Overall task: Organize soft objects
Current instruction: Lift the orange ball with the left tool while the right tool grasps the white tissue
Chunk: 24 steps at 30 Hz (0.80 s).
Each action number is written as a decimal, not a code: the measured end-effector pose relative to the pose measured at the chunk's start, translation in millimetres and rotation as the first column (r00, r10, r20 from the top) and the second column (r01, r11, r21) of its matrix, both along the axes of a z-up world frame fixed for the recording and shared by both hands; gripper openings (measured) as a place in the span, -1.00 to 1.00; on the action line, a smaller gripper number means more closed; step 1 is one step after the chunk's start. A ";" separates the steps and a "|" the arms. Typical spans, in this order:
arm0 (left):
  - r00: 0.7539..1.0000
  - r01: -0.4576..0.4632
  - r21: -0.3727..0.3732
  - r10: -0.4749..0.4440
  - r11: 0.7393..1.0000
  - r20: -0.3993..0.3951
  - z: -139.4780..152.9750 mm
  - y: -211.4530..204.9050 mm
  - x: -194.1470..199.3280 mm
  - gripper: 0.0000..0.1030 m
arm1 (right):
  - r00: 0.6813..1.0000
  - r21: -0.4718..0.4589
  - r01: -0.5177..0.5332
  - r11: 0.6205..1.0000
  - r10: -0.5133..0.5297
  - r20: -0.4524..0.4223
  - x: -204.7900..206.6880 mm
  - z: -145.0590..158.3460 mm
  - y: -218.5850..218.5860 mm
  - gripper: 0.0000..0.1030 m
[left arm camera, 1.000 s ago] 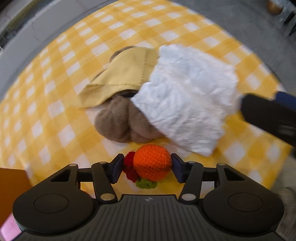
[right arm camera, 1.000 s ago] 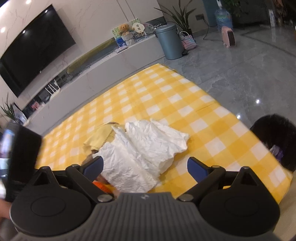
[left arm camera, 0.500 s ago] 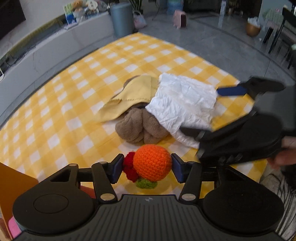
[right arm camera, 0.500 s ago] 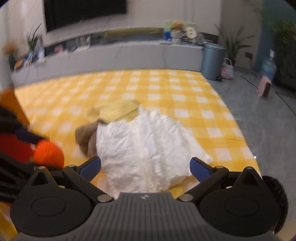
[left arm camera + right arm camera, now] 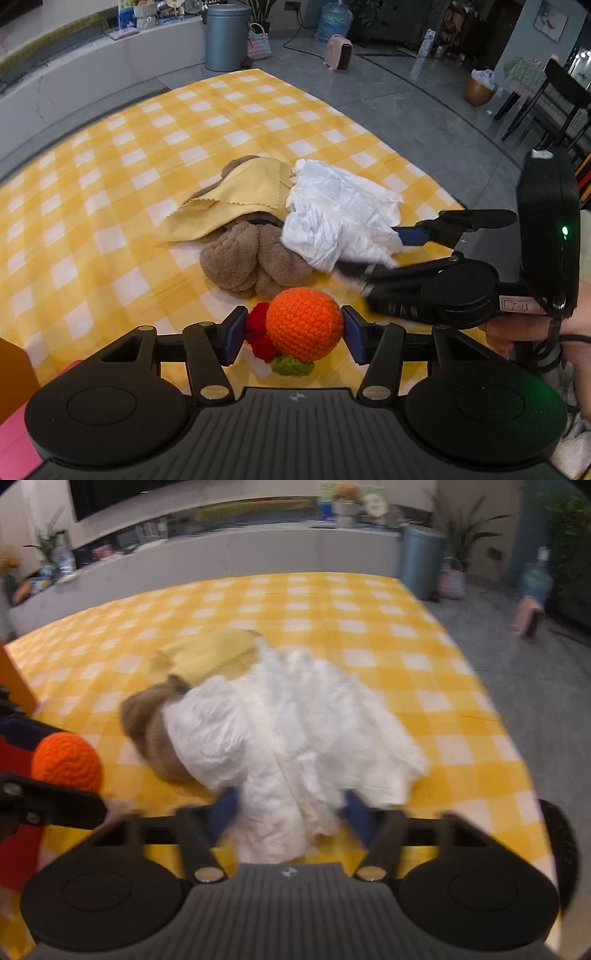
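Note:
My left gripper [image 5: 293, 334] is shut on a crocheted orange toy [image 5: 303, 328] with red and green bits, held above the yellow checked cloth [image 5: 110, 147]. Beyond it lies a pile: a brown plush [image 5: 243, 262], a yellow cloth [image 5: 240, 195] draped over it, and a crumpled white cloth [image 5: 340, 218] on the right. My right gripper [image 5: 290, 812] comes in from the right, its jaws closing, with the near edge of the white cloth [image 5: 295, 723] between its blurred pads. The orange toy [image 5: 66, 760] shows at the left of the right wrist view.
An orange box edge [image 5: 14, 373] stands at the near left, with something pink [image 5: 11, 435] below it. A grey bin [image 5: 225, 37] and a low white ledge lie beyond the cloth. Grey floor runs to the right. A hand [image 5: 517, 328] holds the right gripper.
The right gripper has swung down to the white cloth and its jaws have narrowed around the cloth's edge. The left gripper has tilted up and back, still holding the orange toy.

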State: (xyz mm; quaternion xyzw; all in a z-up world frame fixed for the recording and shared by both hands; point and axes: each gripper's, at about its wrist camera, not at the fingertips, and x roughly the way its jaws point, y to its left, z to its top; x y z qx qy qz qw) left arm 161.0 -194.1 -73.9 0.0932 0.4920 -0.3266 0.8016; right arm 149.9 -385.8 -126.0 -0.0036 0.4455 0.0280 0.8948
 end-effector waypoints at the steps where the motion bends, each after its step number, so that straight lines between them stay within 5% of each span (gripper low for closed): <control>1: 1.000 0.002 -0.005 -0.002 1.000 -0.006 -0.5 0.4 0.8 0.21 | 1.000 0.006 0.001 1.000 -0.001 0.014 -2.9 3.3 -0.9 -0.41; 4: 1.000 0.005 0.006 -0.005 1.000 -0.015 -1.9 -2.0 0.4 0.21 | 0.999 0.073 -0.002 0.997 -0.001 0.037 -10.1 12.1 -6.6 -0.49; 10: 1.000 0.006 0.014 -0.005 1.000 -0.028 -3.5 -3.3 1.9 0.21 | 0.999 -0.027 -0.045 0.999 0.044 -0.018 -34.3 28.2 8.9 -0.37; 12: 0.999 0.011 0.008 -0.010 1.000 -0.033 -3.6 -2.8 1.8 0.21 | 0.999 -0.079 -0.040 0.996 0.038 -0.017 -39.3 28.9 16.3 0.14; 13: 0.999 0.015 0.002 -0.015 1.000 -0.041 -4.1 -2.5 2.5 0.21 | 0.999 -0.100 -0.033 0.994 0.031 -0.015 -39.6 28.0 17.5 0.73; 14: 0.999 0.018 -0.001 -0.018 1.000 -0.046 -4.5 -2.3 3.1 0.21 | 0.999 -0.118 -0.029 0.993 0.027 -0.017 -39.0 26.9 18.2 0.92; 22: 0.998 0.022 -0.004 -0.023 1.000 -0.058 -5.9 -2.8 3.6 0.21 | 0.998 -0.070 0.006 0.998 -0.011 -0.064 -6.6 4.0 0.8 0.95; 24: 0.998 0.020 0.014 -0.019 1.000 -0.056 -6.3 -4.5 3.7 0.20 | 0.999 -0.128 -0.039 0.991 0.036 -0.025 -2.8 -0.3 8.4 0.95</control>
